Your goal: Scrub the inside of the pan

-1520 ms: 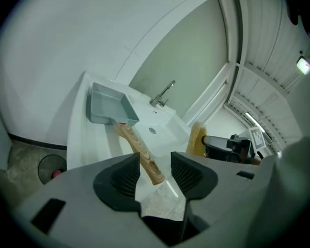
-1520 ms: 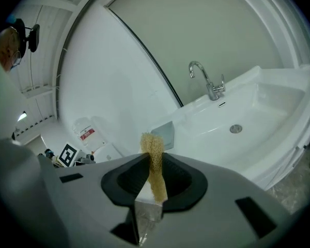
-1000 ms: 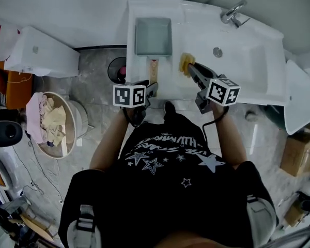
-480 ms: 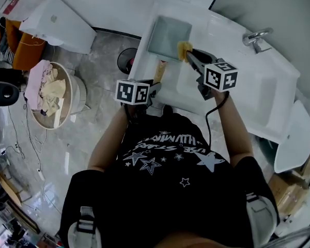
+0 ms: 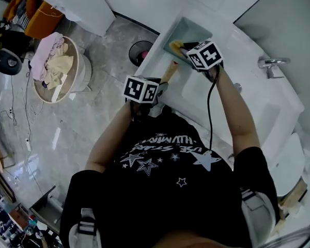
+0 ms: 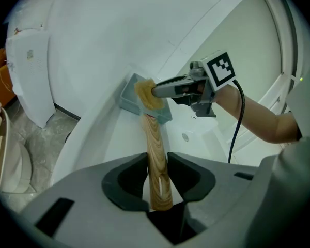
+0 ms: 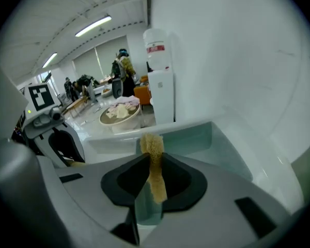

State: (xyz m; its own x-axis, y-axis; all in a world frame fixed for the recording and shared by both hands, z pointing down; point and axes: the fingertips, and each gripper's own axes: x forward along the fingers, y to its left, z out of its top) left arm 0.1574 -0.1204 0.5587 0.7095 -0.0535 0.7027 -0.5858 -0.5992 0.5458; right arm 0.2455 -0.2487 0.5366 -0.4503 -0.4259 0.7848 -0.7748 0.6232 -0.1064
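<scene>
A square grey-blue pan (image 5: 190,31) sits on the white counter, its wooden handle (image 5: 169,72) pointing back at me. In the left gripper view the handle (image 6: 156,159) runs between the jaws of my left gripper (image 6: 157,164), which are closing with both pads touching the wood. My right gripper (image 5: 182,47) is shut on a yellow sponge (image 7: 155,161) and holds it over the pan's near edge (image 7: 196,137). The left gripper view shows that sponge (image 6: 146,94) at the pan (image 6: 130,91), under the right gripper (image 6: 180,88).
The white counter (image 5: 196,94) runs right to a sink basin (image 5: 258,110) with a chrome faucet (image 5: 271,63). On the floor to the left stand a black bin (image 5: 140,50) and a basket of laundry (image 5: 54,66). A white cabinet (image 5: 88,4) stands beyond.
My right gripper carried the sponge from the counter beside the pan to over the pan's near edge. The left gripper stayed at the handle's end. The head view swung round.
</scene>
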